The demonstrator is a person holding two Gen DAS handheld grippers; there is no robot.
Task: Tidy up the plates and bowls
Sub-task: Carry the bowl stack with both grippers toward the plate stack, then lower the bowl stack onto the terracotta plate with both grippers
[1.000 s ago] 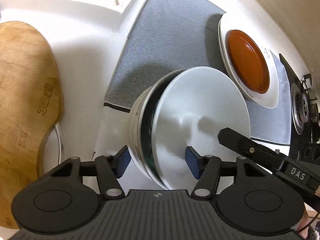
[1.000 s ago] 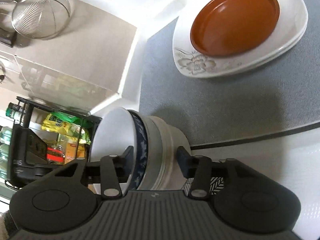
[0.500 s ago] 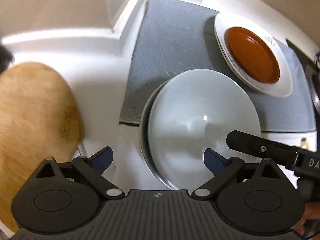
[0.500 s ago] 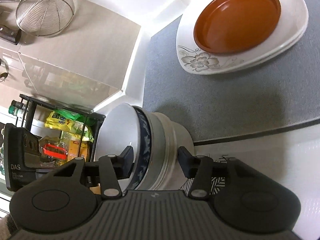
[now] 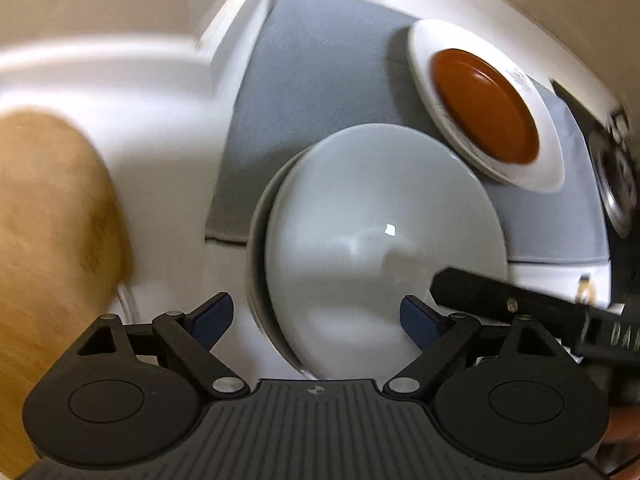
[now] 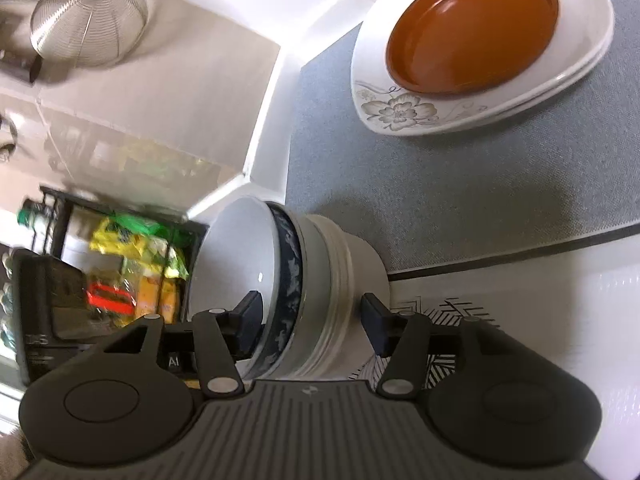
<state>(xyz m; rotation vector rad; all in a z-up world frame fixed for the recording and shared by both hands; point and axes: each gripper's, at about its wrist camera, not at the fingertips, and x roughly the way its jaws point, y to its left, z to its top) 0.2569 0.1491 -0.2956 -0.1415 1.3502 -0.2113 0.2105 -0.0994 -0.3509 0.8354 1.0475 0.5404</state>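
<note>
A stack of nested bowls (image 6: 312,288) stands at the grey mat's near edge: a white bowl (image 5: 384,240) on top, a dark blue patterned bowl (image 6: 286,280) under it, pale ribbed bowls below. My right gripper (image 6: 312,320) straddles the stack's rim, one finger inside the top bowl, one outside, and looks shut on it. Its black finger (image 5: 480,292) reaches into the bowl in the left wrist view. My left gripper (image 5: 316,318) is open just in front of the stack, holding nothing. A brown plate (image 6: 472,28) lies on white flowered plates (image 6: 400,112) farther back.
The grey mat (image 6: 460,200) covers the white counter (image 5: 120,80). A wooden board (image 5: 52,220) lies at the left. A stove burner (image 5: 616,184) is at the right edge. A wire strainer (image 6: 88,20) hangs on the wall, above a black rack with packets (image 6: 132,248).
My left gripper has opened, let go of the bowl stack's rim and drawn back a little. The right gripper has kept its hold on the stack.
</note>
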